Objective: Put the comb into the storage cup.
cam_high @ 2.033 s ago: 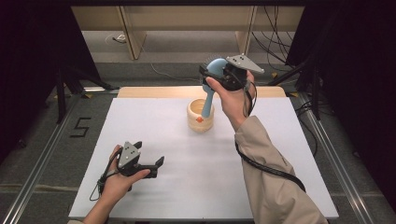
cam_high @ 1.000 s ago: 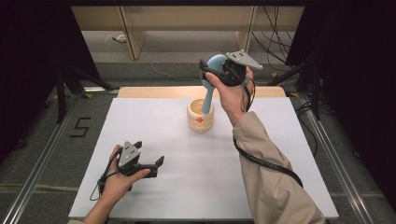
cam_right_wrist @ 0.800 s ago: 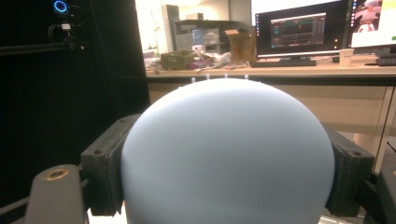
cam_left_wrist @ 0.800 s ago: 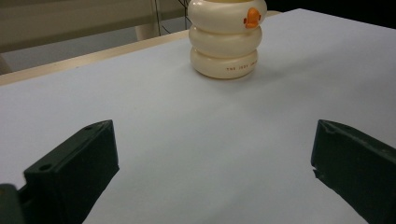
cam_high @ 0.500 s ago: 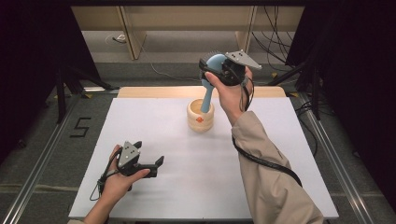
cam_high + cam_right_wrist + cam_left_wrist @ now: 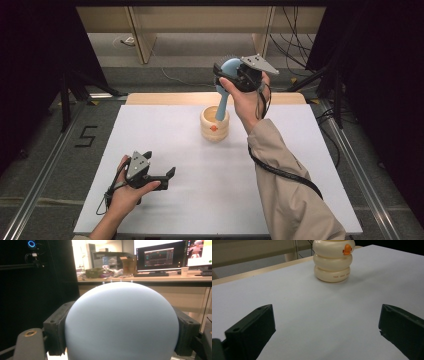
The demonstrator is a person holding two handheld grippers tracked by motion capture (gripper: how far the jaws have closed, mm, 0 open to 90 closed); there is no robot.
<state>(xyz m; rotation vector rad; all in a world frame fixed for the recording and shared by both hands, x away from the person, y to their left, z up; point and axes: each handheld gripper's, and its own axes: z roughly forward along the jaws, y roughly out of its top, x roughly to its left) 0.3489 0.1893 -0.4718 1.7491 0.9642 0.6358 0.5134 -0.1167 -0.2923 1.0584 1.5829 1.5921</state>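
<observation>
White table (image 6: 165, 125): cream ringed holder (image 6: 215, 125) near far edge. R gripper (image 6: 231, 75) above it, clamped on blue brush (image 6: 226, 80) head, handle tip in holder. L gripper (image 6: 167, 176) rests near front, jaws wide apart, nothing between.

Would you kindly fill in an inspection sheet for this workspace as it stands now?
Surface: white table top, wooden strip along its far edge.
Job's things: light blue round-headed brush, handle tip inside the cream ringed holder with an orange mark.
Clutter: nothing seen.
Grippers: right gripper clamps the brush head above the holder; left gripper open, low over the table's near left.
Cables: black cable trails along the right sleeve; more on the far floor.
Surroundings: dark curtains on both sides, metal floor rails, a "5" marked on the floor.
</observation>
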